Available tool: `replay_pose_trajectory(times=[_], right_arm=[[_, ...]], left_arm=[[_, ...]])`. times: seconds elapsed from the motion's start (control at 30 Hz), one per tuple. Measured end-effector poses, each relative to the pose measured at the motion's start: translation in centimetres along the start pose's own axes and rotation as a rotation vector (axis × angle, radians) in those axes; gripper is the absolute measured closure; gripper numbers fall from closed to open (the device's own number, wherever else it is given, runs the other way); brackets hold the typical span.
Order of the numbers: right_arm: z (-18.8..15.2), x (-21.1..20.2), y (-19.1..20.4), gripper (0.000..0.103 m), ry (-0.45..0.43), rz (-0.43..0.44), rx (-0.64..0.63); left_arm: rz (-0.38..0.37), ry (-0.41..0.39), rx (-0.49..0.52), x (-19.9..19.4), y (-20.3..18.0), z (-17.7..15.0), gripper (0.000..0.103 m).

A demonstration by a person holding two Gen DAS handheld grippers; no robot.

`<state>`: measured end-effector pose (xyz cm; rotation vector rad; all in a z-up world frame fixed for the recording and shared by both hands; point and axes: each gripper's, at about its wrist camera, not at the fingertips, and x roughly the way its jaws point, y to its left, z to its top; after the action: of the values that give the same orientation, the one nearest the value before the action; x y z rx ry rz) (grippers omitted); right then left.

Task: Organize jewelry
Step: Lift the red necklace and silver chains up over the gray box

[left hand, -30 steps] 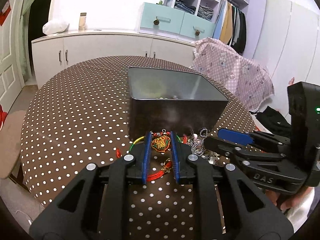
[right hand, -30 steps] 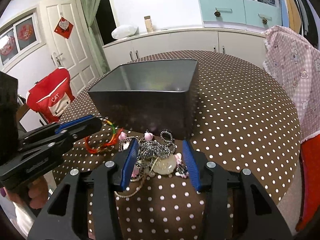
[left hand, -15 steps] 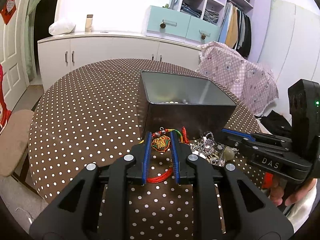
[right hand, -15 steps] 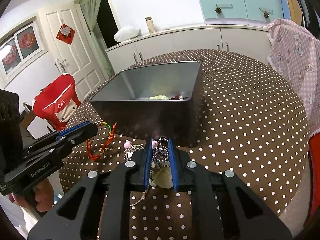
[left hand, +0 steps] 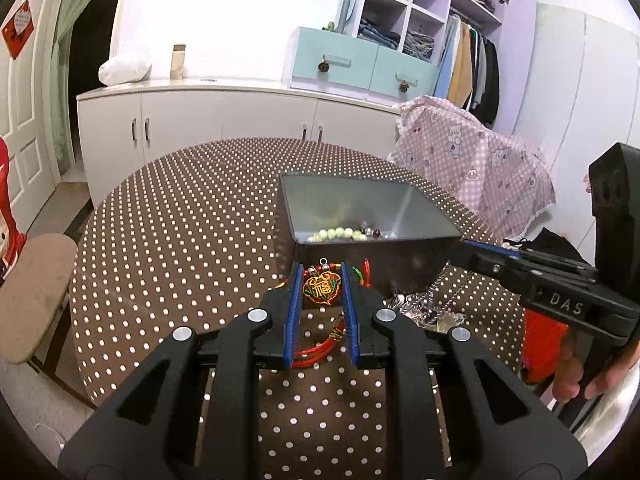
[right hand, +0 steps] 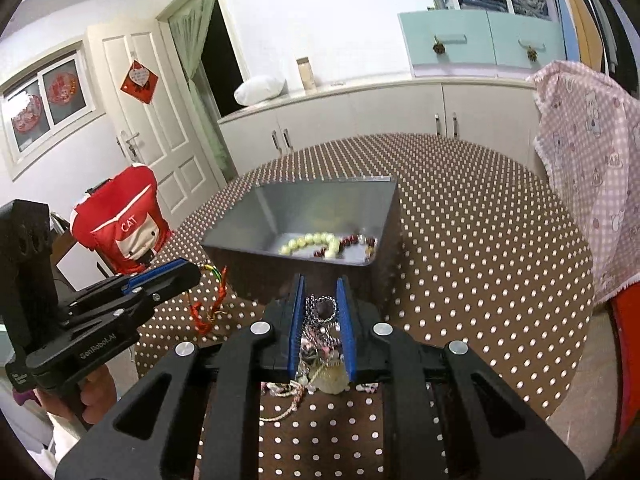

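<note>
Between the blue pads of my left claw [left hand: 321, 292] sits the red charm [left hand: 322, 289], an embroidered heart-like piece with gold and green stitching, clamped from both sides, its red cord [left hand: 320, 350] trailing back toward me between the fingers. My right claw [right hand: 319, 312] is likewise closed on the tangle of silver chains [right hand: 320, 326], which bunches between the pads and spills down behind them with a pale round stone [right hand: 330, 378] and a thin cream cord. Straight ahead of both claws, just beyond the fingertips, stands the dark metal box [left hand: 416, 250], its near wall facing me and its top open; at the bottom on the near side lie a string of pale green beads [right hand: 306, 241] and some dark red beads [right hand: 352, 241]. From the right wrist view the left claw [right hand: 176, 276] is off to my left, close beside the box's near corner, with red and green cord hanging under it. Under everything spreads the round brown dotted surface [left hand: 180, 240], wide and bare to the left of the left claw and beyond the box; its near edge curves close under my right claw, and a pink checked cloth [right hand: 588, 168] hangs off to the right.
</note>
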<state>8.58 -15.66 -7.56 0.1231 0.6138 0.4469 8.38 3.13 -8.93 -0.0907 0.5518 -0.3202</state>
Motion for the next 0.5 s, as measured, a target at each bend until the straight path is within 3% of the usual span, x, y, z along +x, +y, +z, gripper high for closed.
replay_pose_trajectory(times=[0.5], right_arm=[[4.4,-3.1,1.4,0.089,-0.128,-0.008,-0.073]], left_arm=[[0.004,-0.094,0.088,-1.4,-2.0,4.5,0.084]])
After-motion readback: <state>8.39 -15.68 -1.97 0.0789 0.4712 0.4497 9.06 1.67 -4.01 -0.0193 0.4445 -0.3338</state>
